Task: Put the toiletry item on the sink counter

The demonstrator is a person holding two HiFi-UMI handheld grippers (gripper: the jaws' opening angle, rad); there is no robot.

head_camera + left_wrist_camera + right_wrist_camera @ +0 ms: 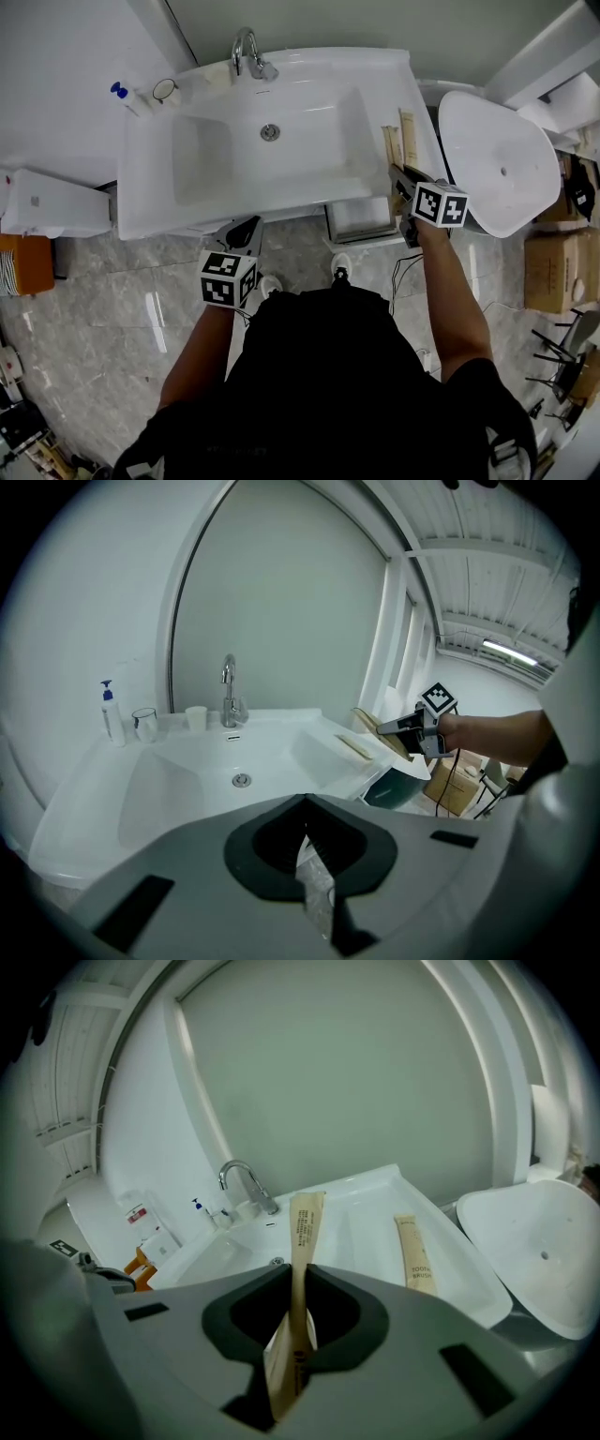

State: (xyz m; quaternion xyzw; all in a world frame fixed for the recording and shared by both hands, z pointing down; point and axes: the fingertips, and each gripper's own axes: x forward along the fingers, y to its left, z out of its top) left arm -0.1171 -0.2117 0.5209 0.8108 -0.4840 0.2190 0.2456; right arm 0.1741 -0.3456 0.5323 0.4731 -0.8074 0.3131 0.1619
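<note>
My right gripper [399, 176] hovers over the right edge of the white sink counter [375, 66]. It is shut on a long kraft-paper toothbrush packet [302, 1260], which stands up between the jaws in the right gripper view. A second packet of the same kind [409, 138] [417, 1255] lies flat on the counter's right ledge. My left gripper [246, 231] is low in front of the sink's near edge, shut on a small crinkled clear plastic sachet [315, 878]. In the left gripper view, the right gripper [389, 727] shows at the counter's right end.
A chrome faucet [246, 52] stands at the back of the basin, with a blue-capped pump bottle [122, 96], a glass [166, 90] and a small cup [195, 718] to its left. A white toilet [497, 159] is at the right, with cardboard boxes [548, 267] beyond it.
</note>
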